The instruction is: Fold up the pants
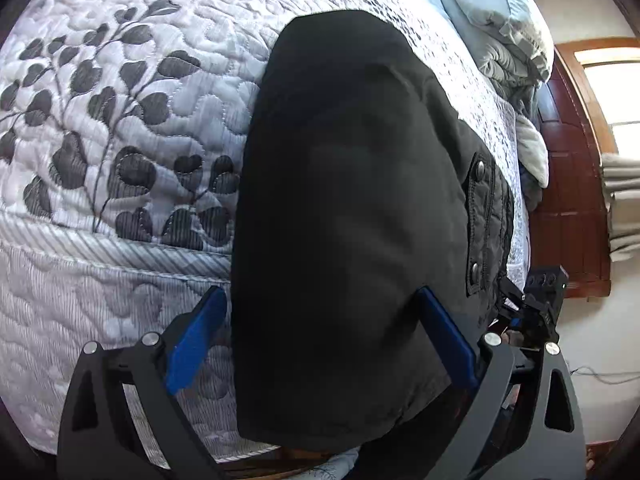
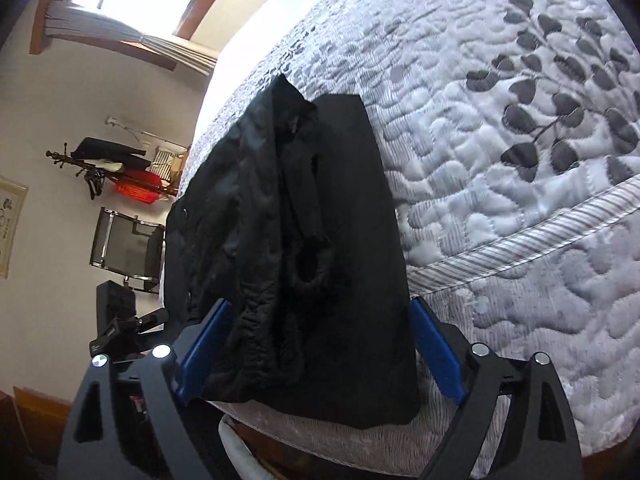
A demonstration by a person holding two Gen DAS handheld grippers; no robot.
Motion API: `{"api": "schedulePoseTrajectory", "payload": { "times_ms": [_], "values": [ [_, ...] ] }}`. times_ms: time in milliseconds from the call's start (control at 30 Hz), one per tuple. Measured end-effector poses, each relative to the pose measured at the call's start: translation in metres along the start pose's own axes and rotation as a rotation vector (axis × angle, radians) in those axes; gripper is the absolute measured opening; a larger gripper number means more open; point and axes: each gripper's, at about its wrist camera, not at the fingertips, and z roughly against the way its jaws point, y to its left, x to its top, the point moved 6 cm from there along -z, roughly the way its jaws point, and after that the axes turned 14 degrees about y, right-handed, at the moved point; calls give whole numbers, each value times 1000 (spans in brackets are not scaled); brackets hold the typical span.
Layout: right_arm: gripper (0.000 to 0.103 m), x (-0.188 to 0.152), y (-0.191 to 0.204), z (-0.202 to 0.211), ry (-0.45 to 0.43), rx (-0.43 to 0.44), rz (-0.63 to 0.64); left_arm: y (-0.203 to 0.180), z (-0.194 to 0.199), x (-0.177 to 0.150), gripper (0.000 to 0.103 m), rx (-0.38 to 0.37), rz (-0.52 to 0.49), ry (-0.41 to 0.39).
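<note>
**Black pants at the bed's near edge, both grippers spread wide**

Lying flat on the quilted bedspread (image 1: 120,128): one pair of black pants (image 1: 352,208), folded into a long dark slab running straight ahead from the tools. Near end draped just over the mattress edge, directly ahead of and between the blue fingers (image 1: 196,340) of the left gripper (image 1: 324,336). Fingers set well apart, nothing pinched; left finger over bare quilt, right finger against the dark cloth. Two metal snaps on a stitched flap at the right side of the fabric.

From the right wrist view, same pants (image 2: 296,248) between the splayed fingers of the right gripper (image 2: 320,344), likewise wide open and clamping nothing. Cloth here rumpled on the left half, smooth on the right, with a hanging hem below the fingertips.

Open room: broad stretch of bare bedspread to the left of the left gripper and to the right of the right gripper, printed with grey leaf sprigs. Striped border band (image 2: 520,240) marking the mattress edge, running sideways ahead of the fingers. Ahead and to the right in the left wrist view, a heap of pale blue bedding (image 1: 496,20) and a dark wooden headboard (image 1: 568,184).

Count: one pair of pants, two grippers, four blue fingers, two snaps.
</note>
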Motion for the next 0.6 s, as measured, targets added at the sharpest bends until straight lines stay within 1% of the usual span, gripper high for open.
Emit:
{"api": "schedulePoseTrajectory", "payload": {
  "times_ms": [33, 100, 167, 233, 333, 367, 433, 467, 500, 533, 600],
  "values": [
    [93, 1, -1, -3, 5, 3, -1, -2, -2, 1, 96, 12, -16, 1],
    [94, 2, 0, -7, 11, 7, -2, -4, -6, 4, 98, 62, -48, -3],
    [94, 3, -1, -10, 20, 2, -6, -4, -7, 7, 101, 90, -80, -9],
    [95, 5, -3, -15, 32, 10, -14, -2, -11, 10, 101, 71, -90, 0],
    [96, 8, 4, -23, 37, 16, -7, 2, -17, 12, 101, 6, -70, 12],
    [96, 9, 6, -25, 39, 20, -3, 3, -17, 12, 101, 5, -69, 12],
    [99, 11, 8, -31, 52, 35, 5, -2, -19, 10, 101, 6, -81, 13],
    [100, 11, 9, -34, 58, 46, 10, -9, -24, 6, 100, -13, -106, 40],
    [100, 12, 8, -37, 60, 48, 9, -16, -29, 2, 101, 4, -116, 51],
    [100, 13, 9, -39, 61, 45, 7, -21, -30, -3, 101, 53, -130, 34],
    [100, 14, 11, -40, 63, 42, 11, -36, -34, -12, 101, 155, -200, 12]
  ]
}}
